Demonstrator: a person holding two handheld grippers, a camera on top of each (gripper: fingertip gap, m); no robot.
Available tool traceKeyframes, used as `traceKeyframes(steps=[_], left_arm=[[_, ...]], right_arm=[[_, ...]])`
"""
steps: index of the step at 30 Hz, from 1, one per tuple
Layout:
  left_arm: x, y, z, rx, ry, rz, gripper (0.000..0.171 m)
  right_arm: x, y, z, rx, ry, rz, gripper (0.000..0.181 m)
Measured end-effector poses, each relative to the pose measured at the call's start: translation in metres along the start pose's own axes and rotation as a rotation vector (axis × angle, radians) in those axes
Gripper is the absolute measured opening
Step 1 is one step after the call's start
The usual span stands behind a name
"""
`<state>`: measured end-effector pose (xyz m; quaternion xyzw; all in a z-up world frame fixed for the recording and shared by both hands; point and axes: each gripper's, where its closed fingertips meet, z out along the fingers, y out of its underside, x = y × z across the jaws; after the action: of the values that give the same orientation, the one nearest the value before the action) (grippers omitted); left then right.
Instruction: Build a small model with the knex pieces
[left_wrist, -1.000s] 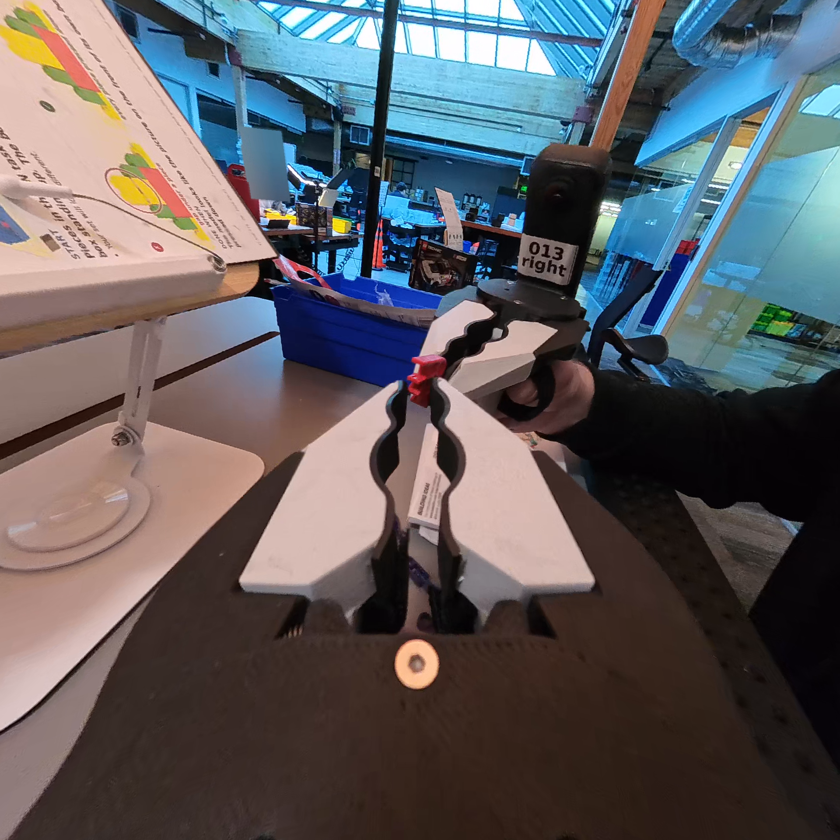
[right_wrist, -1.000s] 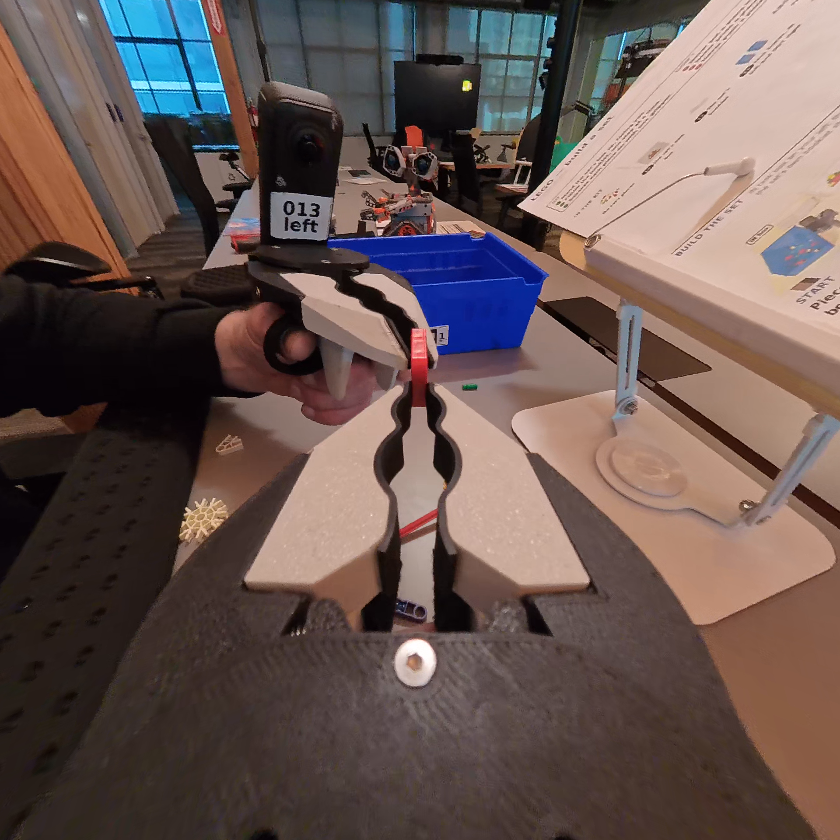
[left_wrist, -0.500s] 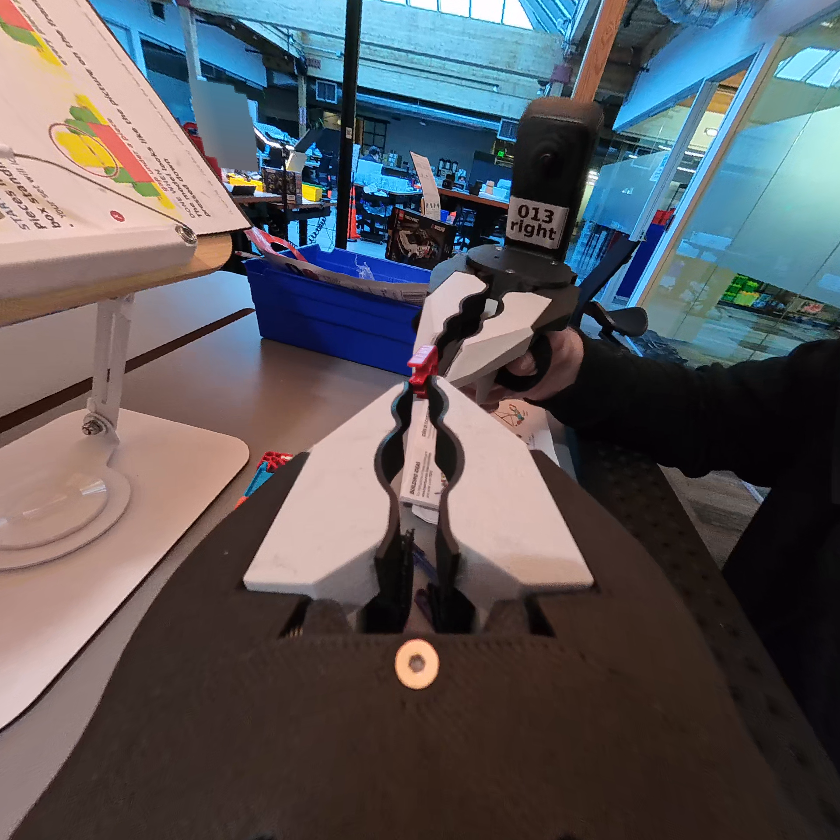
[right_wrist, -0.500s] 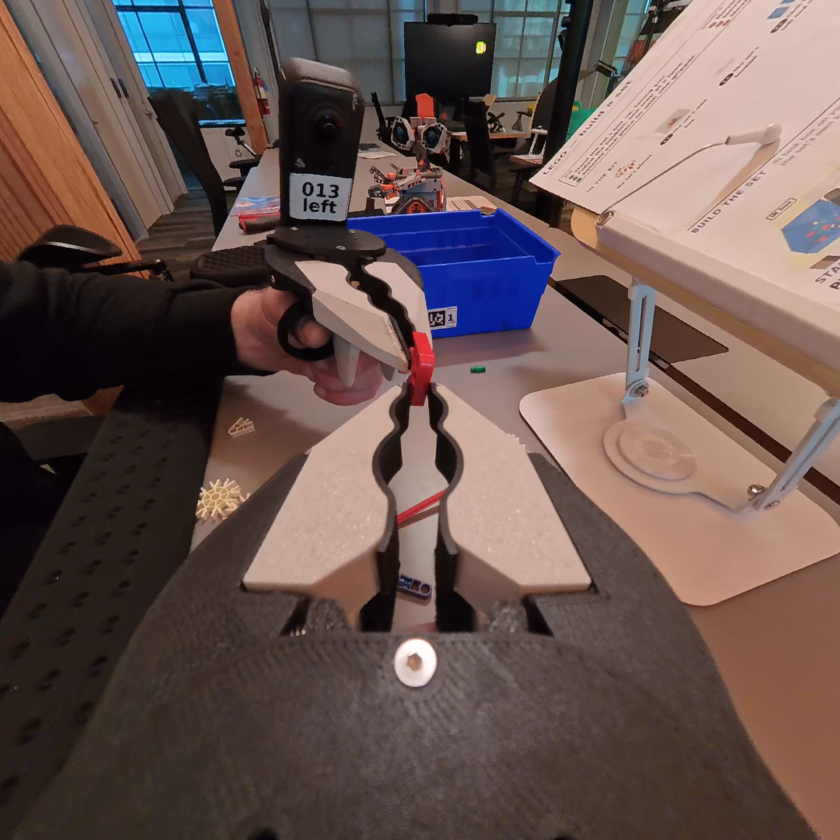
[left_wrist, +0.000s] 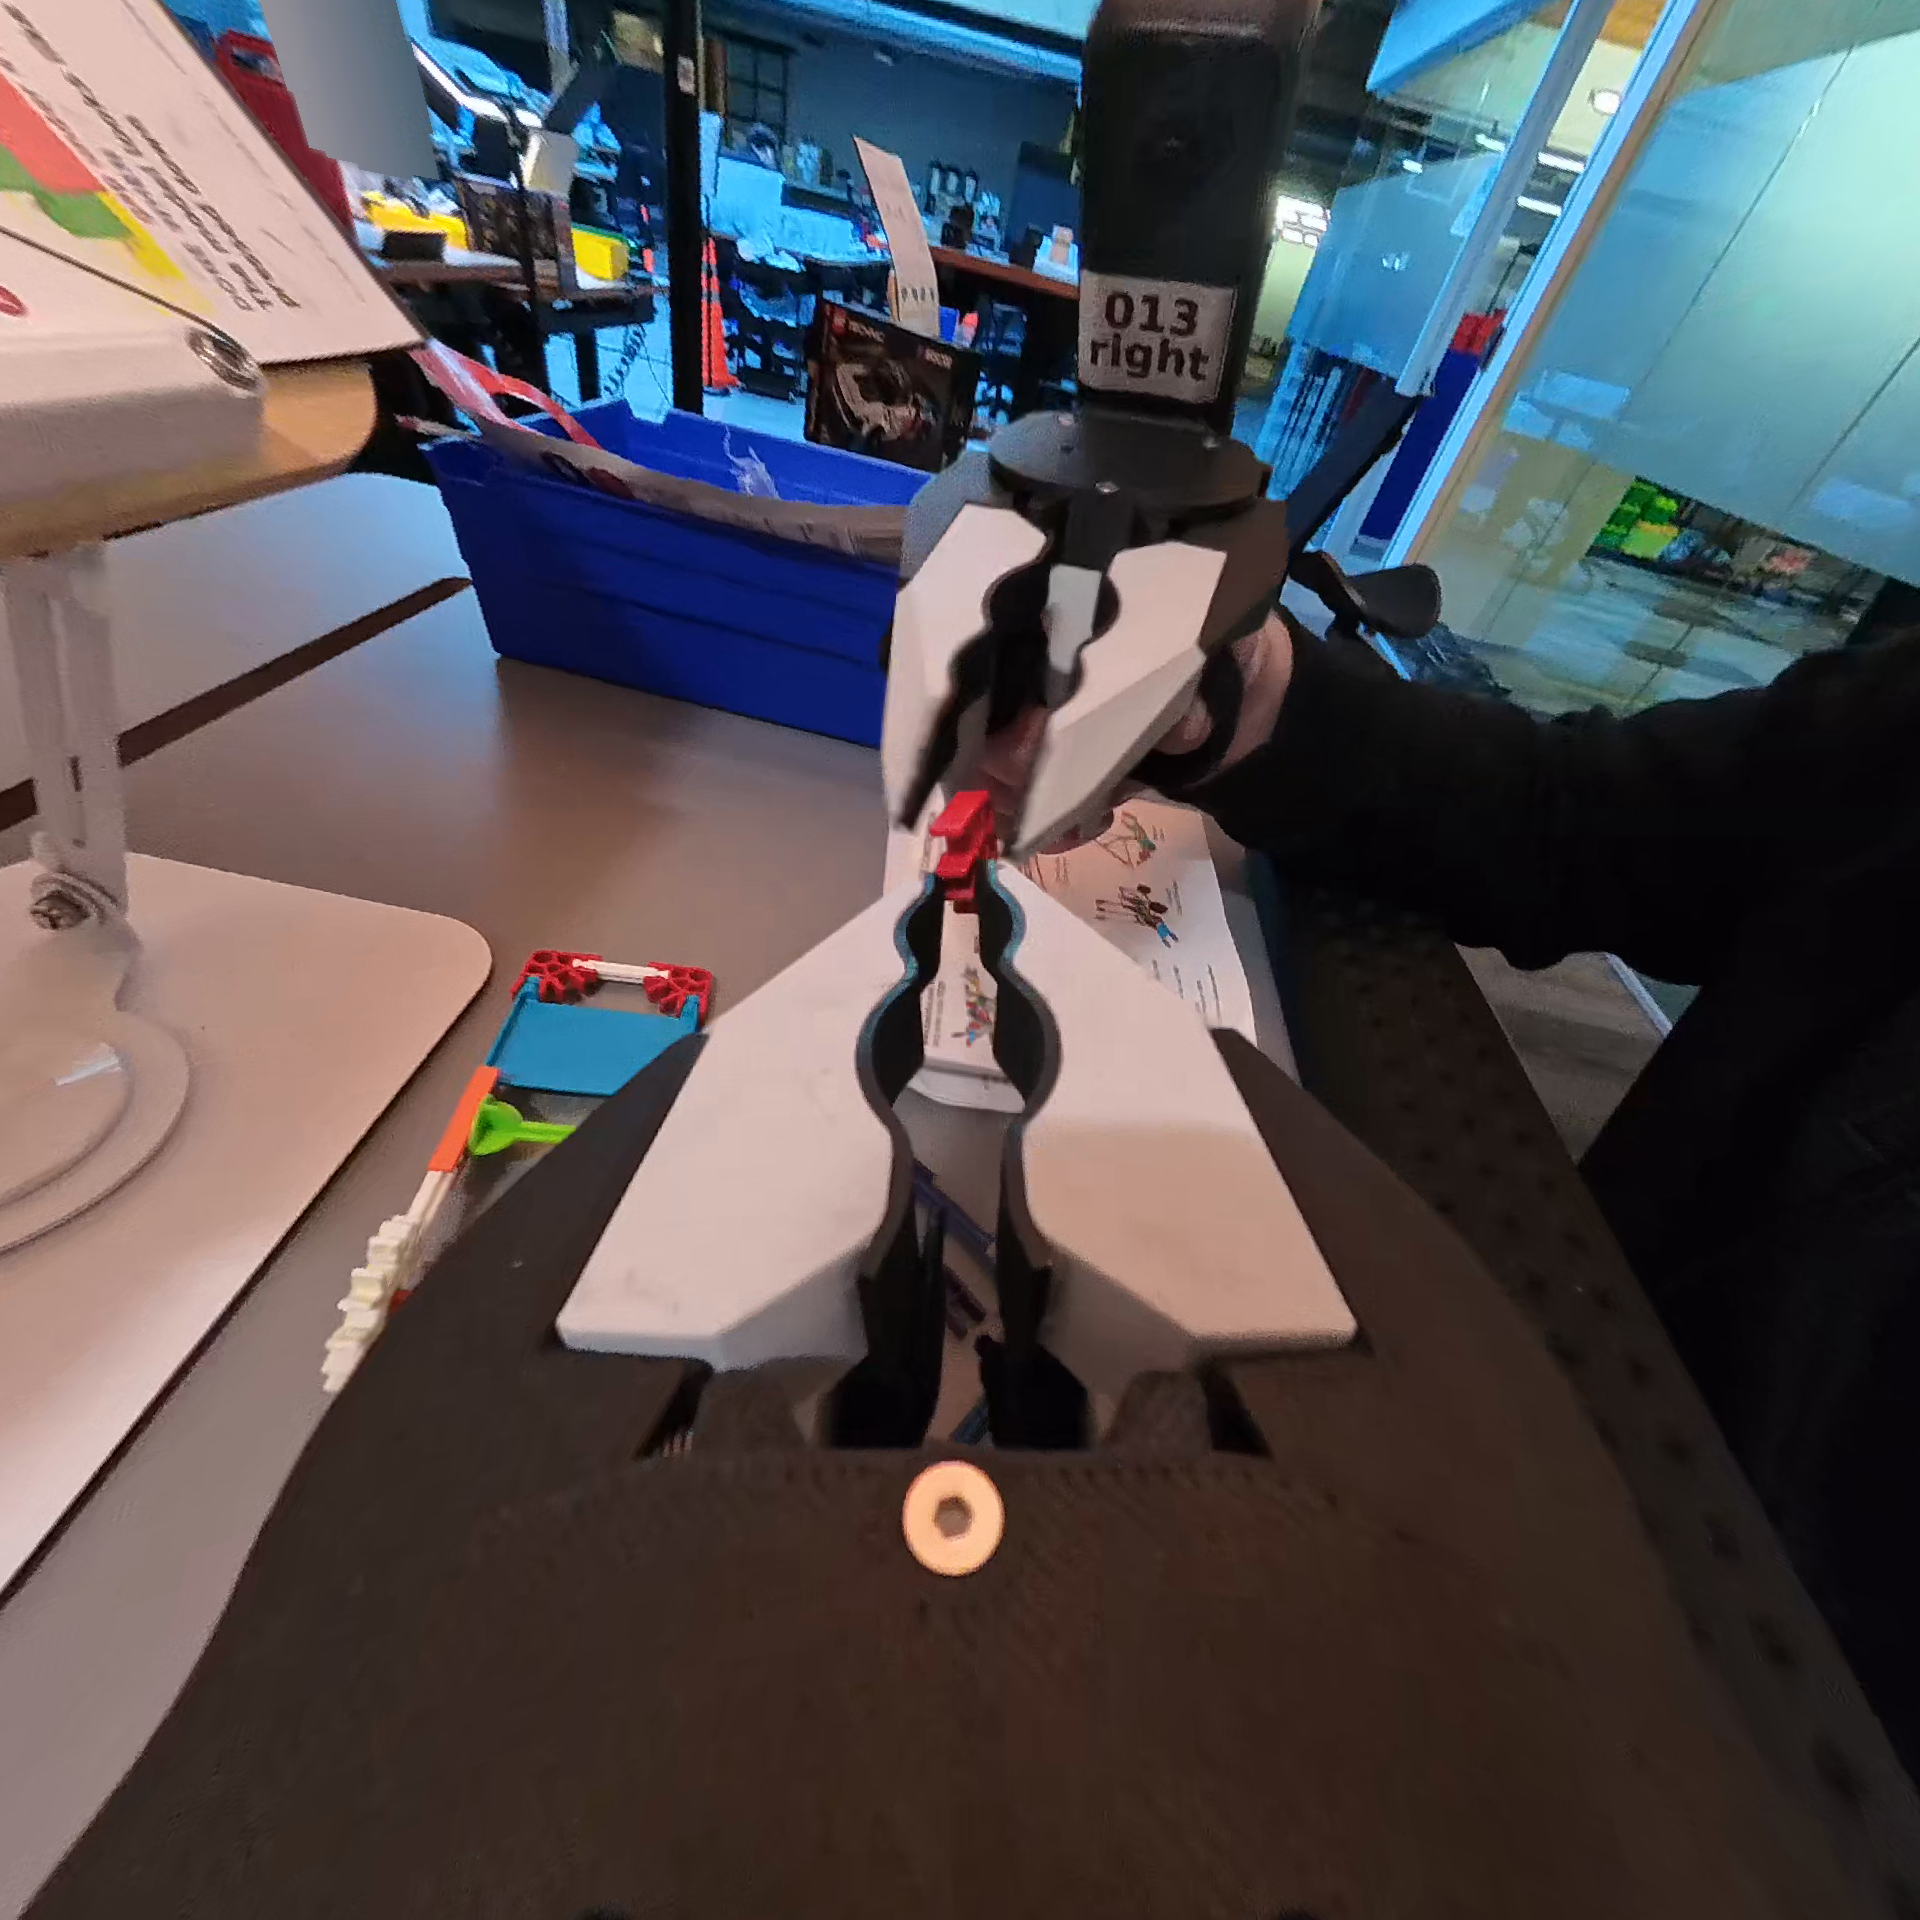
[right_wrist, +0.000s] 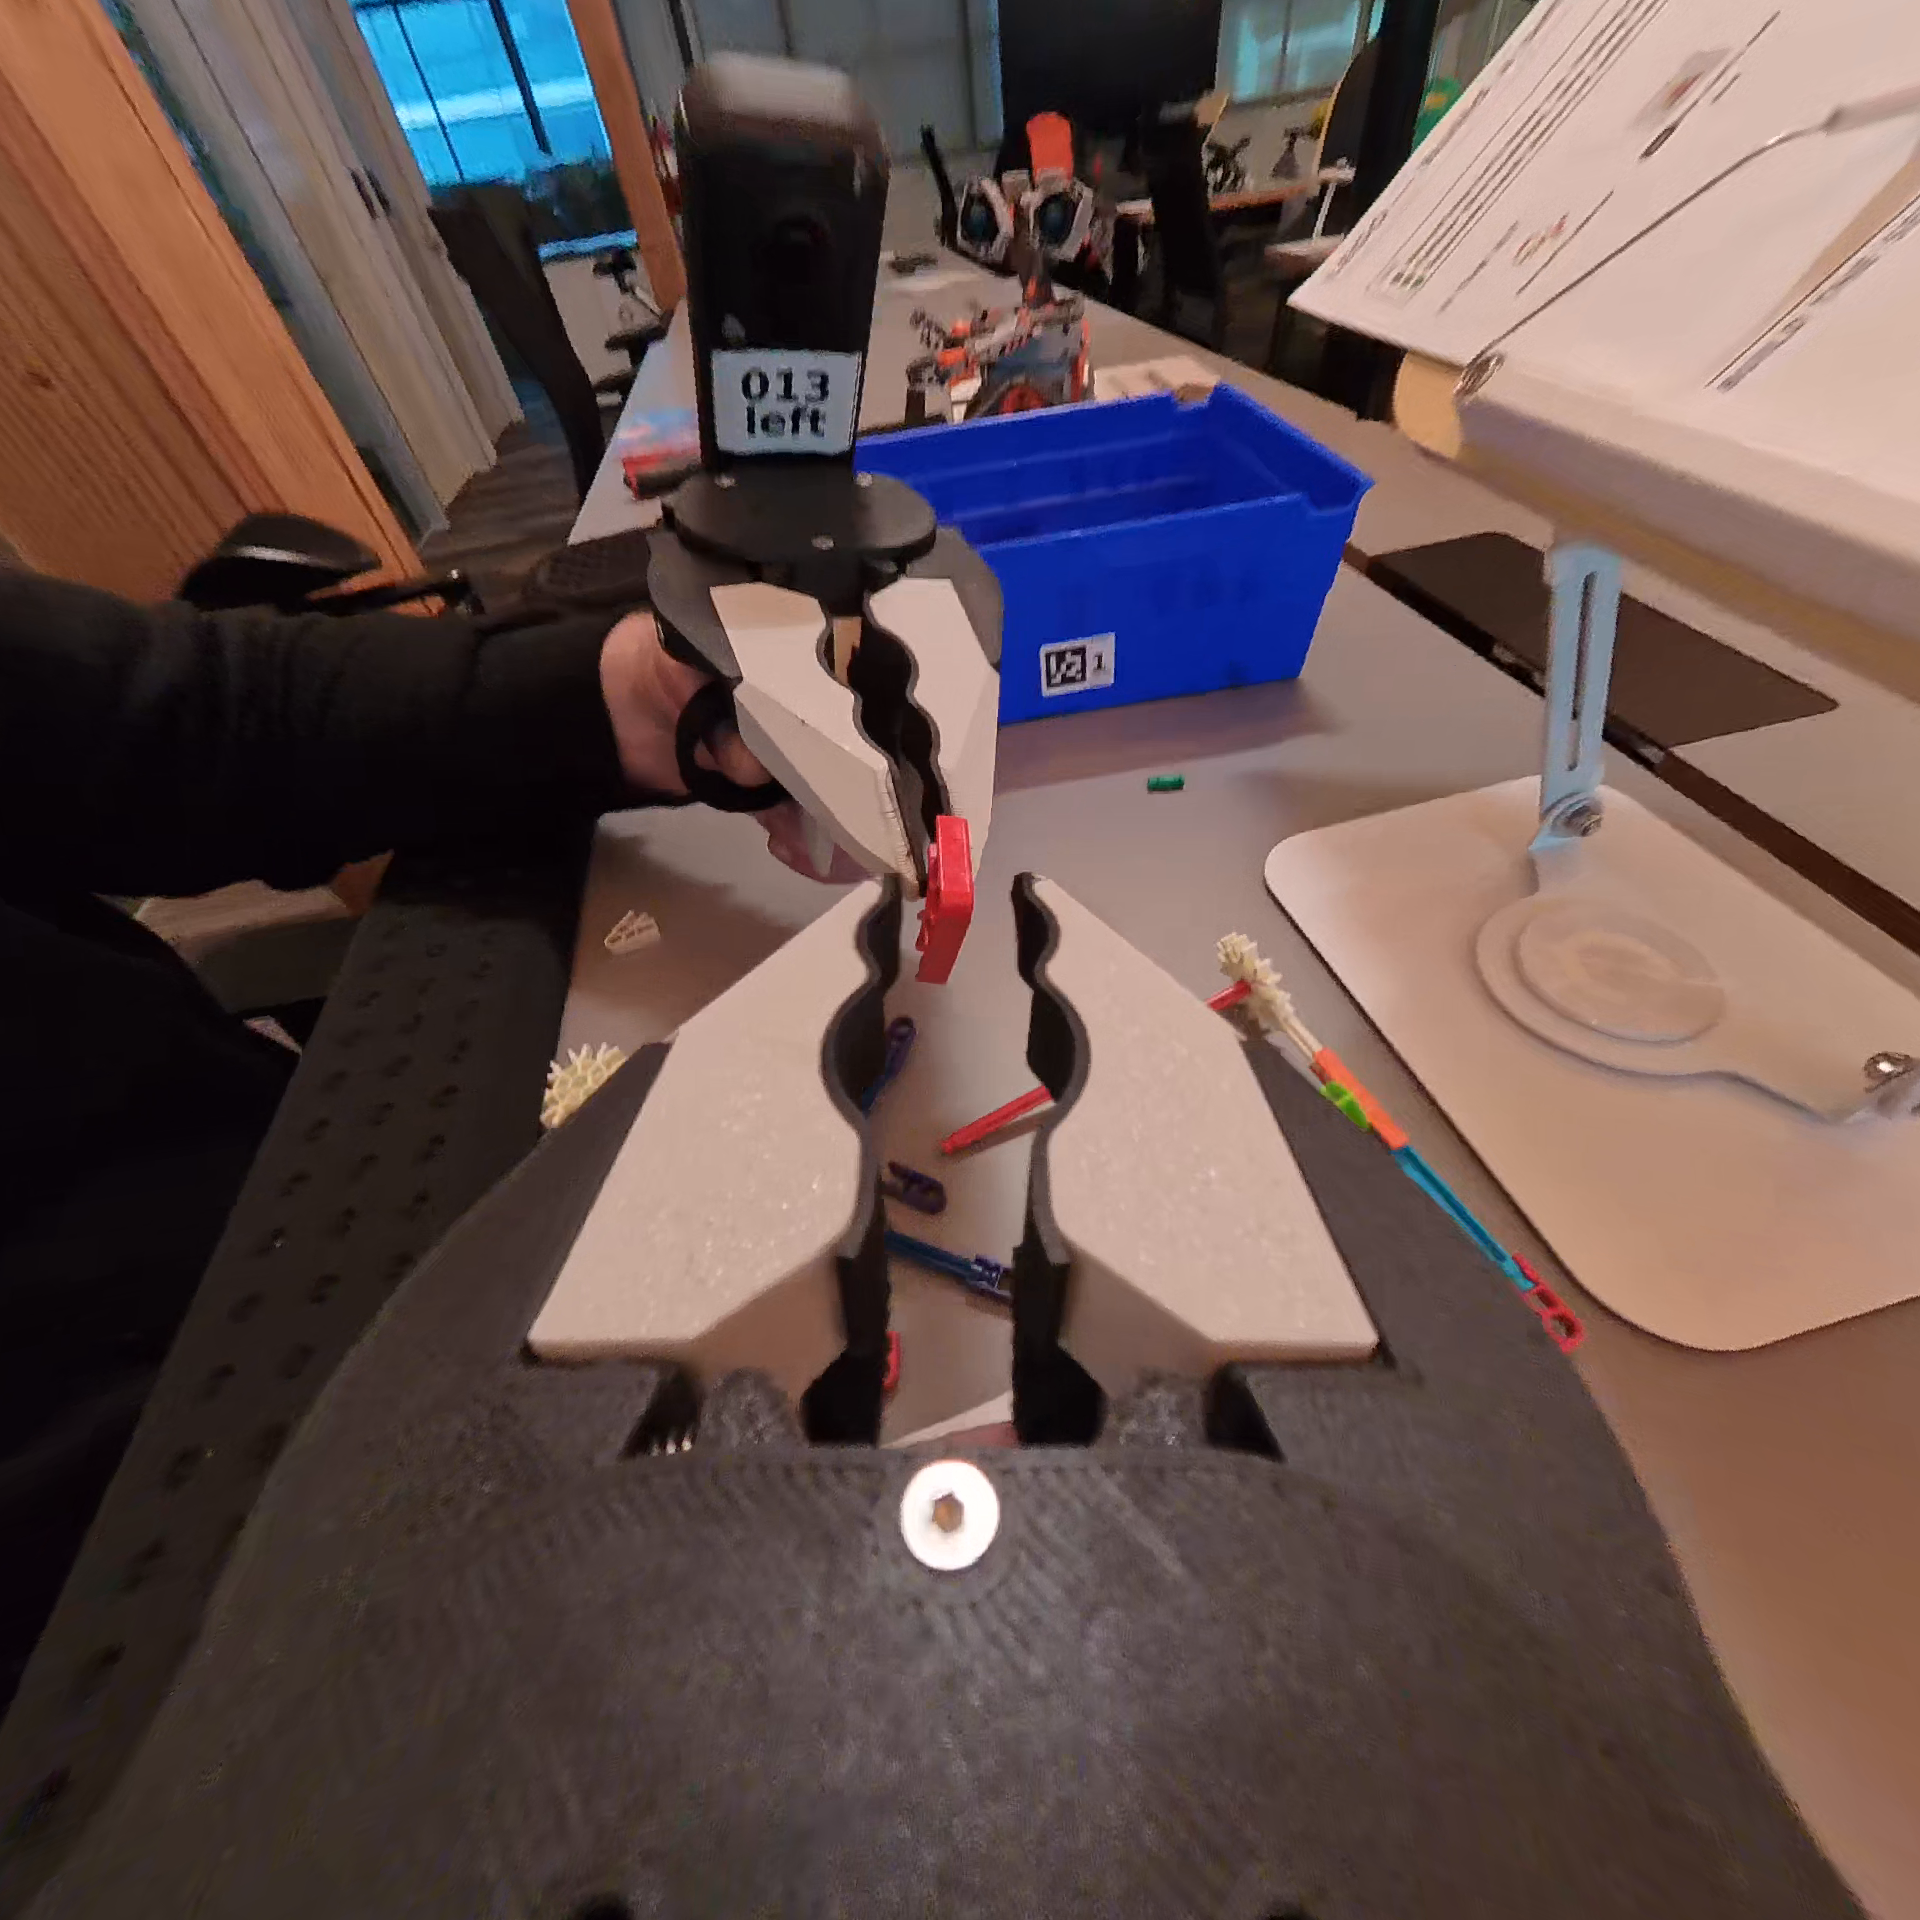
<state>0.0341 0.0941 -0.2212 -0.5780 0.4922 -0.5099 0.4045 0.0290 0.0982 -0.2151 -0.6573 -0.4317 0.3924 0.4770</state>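
Left gripper: I have my left gripper (left_wrist: 961, 894) pinched nearly closed on a small red connector piece (left_wrist: 962, 844), which stands out of its fingertips; from the right wrist view the same gripper (right_wrist: 914, 868) shows the red piece (right_wrist: 945, 909) hanging at its tips.

Right gripper: my right gripper (right_wrist: 956, 894) has its jaws parted with a clear gap, and nothing sits between the fingers; the red piece hangs in front of that gap, just off the left fingertip (right_wrist: 883, 909), touching neither finger as far as I can tell. In the left wrist view it (left_wrist: 961, 821) is tilted down at the red piece, tips apart.

Hands: a hand in a dark sleeve (left_wrist: 1236, 707) grips the right handle; another (right_wrist: 665, 717) grips the left.

Below my left gripper: a printed leaflet (left_wrist: 1164, 914) lies under and ahead of the fingers. To its left lies a small blue-and-red rod frame (left_wrist: 597, 1023), and nearer me a green piece (left_wrist: 509, 1127) and an orange-white rod (left_wrist: 436, 1174).

Below my right gripper: loose rods on the grey table (right_wrist: 1122, 831), a red one (right_wrist: 992, 1117) and blue ones (right_wrist: 935, 1257) seen between the fingers; a multicoloured rod chain (right_wrist: 1382, 1132) runs to the right.

Further ahead: a blue bin (right_wrist: 1132, 540) beyond the left gripper; a small green piece (right_wrist: 1166, 782) on the table before it.

To the right of my right gripper: a white stand (right_wrist: 1558, 1039) carrying a tilted instruction sheet (right_wrist: 1662, 208).
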Motion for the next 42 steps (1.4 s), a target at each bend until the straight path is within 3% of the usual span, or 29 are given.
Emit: traceKeyframes(steps=[1, 9, 13, 17, 20, 23, 28, 32, 39, 42], left_arm=[[0.001, 0.002, 0.001, -0.013, -0.001, 0.008, 0.004], [-0.009, 0.006, -0.001, -0.033, -0.042, -0.005, 0.006], [-0.035, 0.033, -0.012, -0.217, -0.219, 0.12, 0.022], [-0.059, 0.066, -0.021, -0.434, -0.39, 0.3, 0.024], [-0.063, 0.079, -0.017, -0.478, -0.393, 0.318, 0.025], [-0.058, 0.062, -0.009, -0.377, -0.379, 0.34, 0.018], [-0.037, 0.045, 0.003, -0.192, -0.209, 0.147, 0.006], [-0.025, 0.03, -0.001, -0.098, -0.108, 0.059, 0.013], [-0.019, 0.021, 0.001, -0.024, -0.06, 0.018, 0.004], [-0.022, 0.024, 0.0, -0.073, -0.084, 0.054, 0.0]], right_arm=[[-0.002, 0.003, 0.002, -0.015, -0.005, -0.014, 0.006], [0.005, 0.008, 0.003, -0.038, 0.017, 0.023, 0.003], [0.019, 0.012, 0.005, -0.011, 0.043, 0.118, 0.003], [0.027, 0.026, 0.016, -0.043, 0.07, 0.168, 0.003], [0.03, 0.034, 0.026, -0.056, 0.085, 0.204, 0.004], [0.026, 0.03, 0.031, -0.021, 0.053, 0.227, 0.004], [0.017, 0.013, 0.03, 0.064, -0.008, 0.223, 0.003], [0.015, 0.007, 0.025, 0.1, -0.029, 0.217, 0.004], [0.013, -0.001, 0.021, 0.144, -0.055, 0.223, 0.004], [0.016, 0.003, 0.02, 0.103, -0.02, 0.175, 0.004]])
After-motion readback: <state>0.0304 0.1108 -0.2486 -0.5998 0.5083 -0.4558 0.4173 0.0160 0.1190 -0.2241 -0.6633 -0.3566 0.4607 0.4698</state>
